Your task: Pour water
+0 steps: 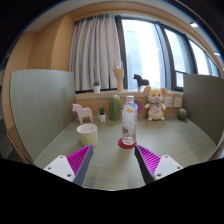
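**Jaws wide, nothing held — bottle dead ahead**

Jaws stand wide apart and empty; gripper (110, 160) low over the table (185, 140), pink pads (79, 158) facing inward at either side.

Gripper view:
- Water bottle (129, 122), clear with a white cap, upright on a red coaster (126, 143). Sits beyond the fingers at about 12 to 1 o'clock, not yet between them.
- White cup (88, 134) at 11 o'clock, just left of the bottle, apart from it. Likely the pour target.
- Back row against the ledge: small pink toy horse (82, 112), green cactus figure (114, 106), plush rabbit (155, 103). All well behind the bottle.
- Curtain (95, 50) and window (160, 50) further back.

Step in hand, as judged: approach and grasp. Advance straight, shade slightly right so the bottle centres between the pads; close on the body below the label, not the cap, keeping it upright.

Room: open tabletop at 3 o'clock, wide. Cup crowds the left finger's path at 11. Table's far edge meets the ledge behind the toys; lift before swinging toward the cup.
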A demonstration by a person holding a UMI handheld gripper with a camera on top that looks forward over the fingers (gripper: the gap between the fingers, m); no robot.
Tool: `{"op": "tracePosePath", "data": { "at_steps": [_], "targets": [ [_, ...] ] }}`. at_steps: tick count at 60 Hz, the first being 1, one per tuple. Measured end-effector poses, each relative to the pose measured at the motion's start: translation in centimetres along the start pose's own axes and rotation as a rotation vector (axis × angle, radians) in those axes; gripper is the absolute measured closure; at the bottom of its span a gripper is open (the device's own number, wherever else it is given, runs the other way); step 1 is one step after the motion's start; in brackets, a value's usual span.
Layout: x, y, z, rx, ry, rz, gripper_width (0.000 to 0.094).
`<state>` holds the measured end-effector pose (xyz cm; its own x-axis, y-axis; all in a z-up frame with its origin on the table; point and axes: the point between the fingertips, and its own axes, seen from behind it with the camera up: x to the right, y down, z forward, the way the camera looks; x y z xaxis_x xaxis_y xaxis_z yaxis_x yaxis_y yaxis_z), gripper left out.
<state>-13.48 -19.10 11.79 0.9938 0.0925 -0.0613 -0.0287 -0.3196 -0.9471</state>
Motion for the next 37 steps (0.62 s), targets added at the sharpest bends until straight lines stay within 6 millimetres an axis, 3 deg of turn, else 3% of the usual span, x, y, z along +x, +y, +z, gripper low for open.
{"op": "tracePosePath", "data": {
  "at_steps": [17, 37],
  "targets": [
    [0.2, -3.7, -5.7, 0.056, 0.050, -0.033, 0.0082],
    [-1.4, -6.0, -9.6, 0.121, 0.025, -0.024, 0.0085]
  ]
}}
